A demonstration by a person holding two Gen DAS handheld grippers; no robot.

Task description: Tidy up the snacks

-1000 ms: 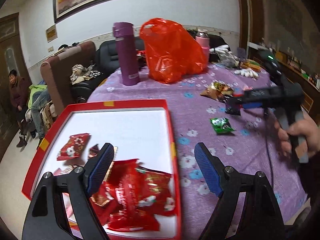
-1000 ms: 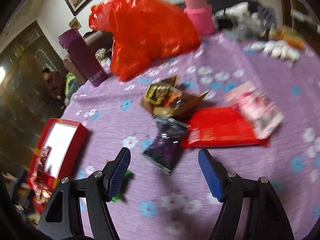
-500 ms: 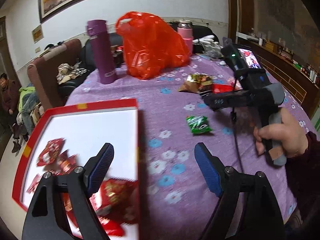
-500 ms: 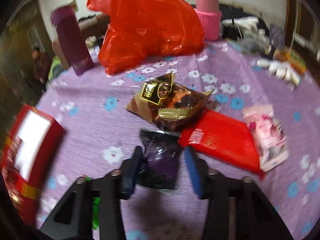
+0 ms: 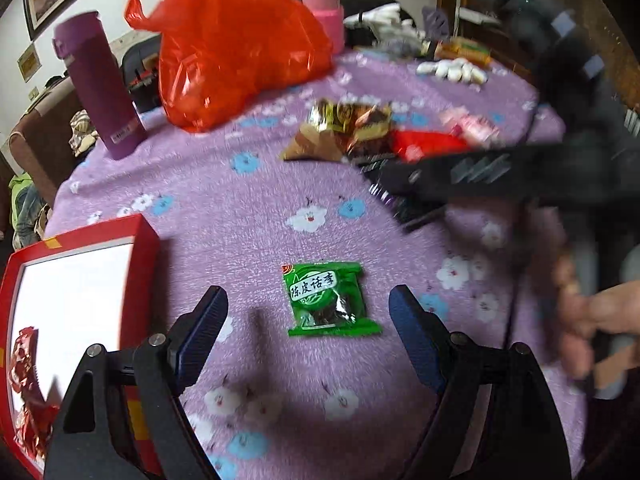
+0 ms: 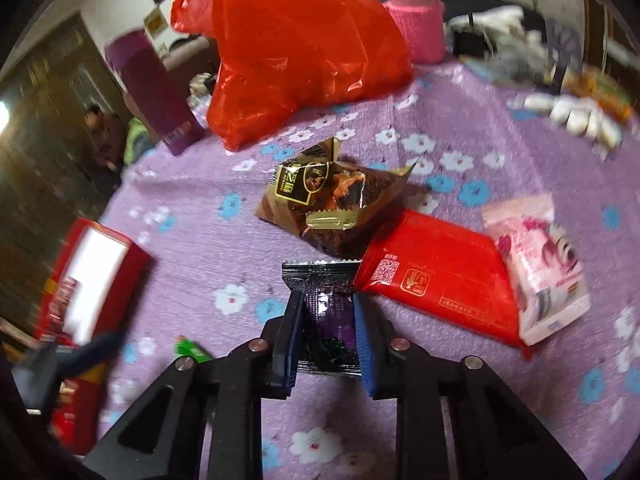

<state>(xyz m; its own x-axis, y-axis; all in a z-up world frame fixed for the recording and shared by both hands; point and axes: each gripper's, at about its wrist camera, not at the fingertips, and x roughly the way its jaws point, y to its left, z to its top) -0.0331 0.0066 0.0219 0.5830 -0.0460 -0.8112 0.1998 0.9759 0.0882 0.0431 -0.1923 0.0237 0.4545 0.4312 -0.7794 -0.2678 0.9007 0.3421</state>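
A green snack packet (image 5: 326,300) lies flat on the purple flowered tablecloth. My left gripper (image 5: 307,294) hovers over it, open, one finger on each side and neither touching. At the left stands a red box (image 5: 80,236) with a white floor and red-wrapped sweets (image 5: 24,352) inside. My right gripper (image 6: 327,300) is closing its jaws on a dark purple snack packet (image 6: 320,276); both pads press its sides. In the left wrist view a hand (image 5: 600,320) holds the blurred right tool.
A brown-gold packet (image 6: 332,200), a flat red packet (image 6: 440,280) and a pink-white packet (image 6: 540,268) lie just beyond the purple one. Farther back stand a red plastic bag (image 5: 232,48), a purple flask (image 5: 100,84) and a pink flask (image 5: 322,12). A person (image 6: 104,128) sits past the table's left edge.
My left gripper swung right from above the red box to above the green packet. My right gripper went from open to shut on the dark purple packet.
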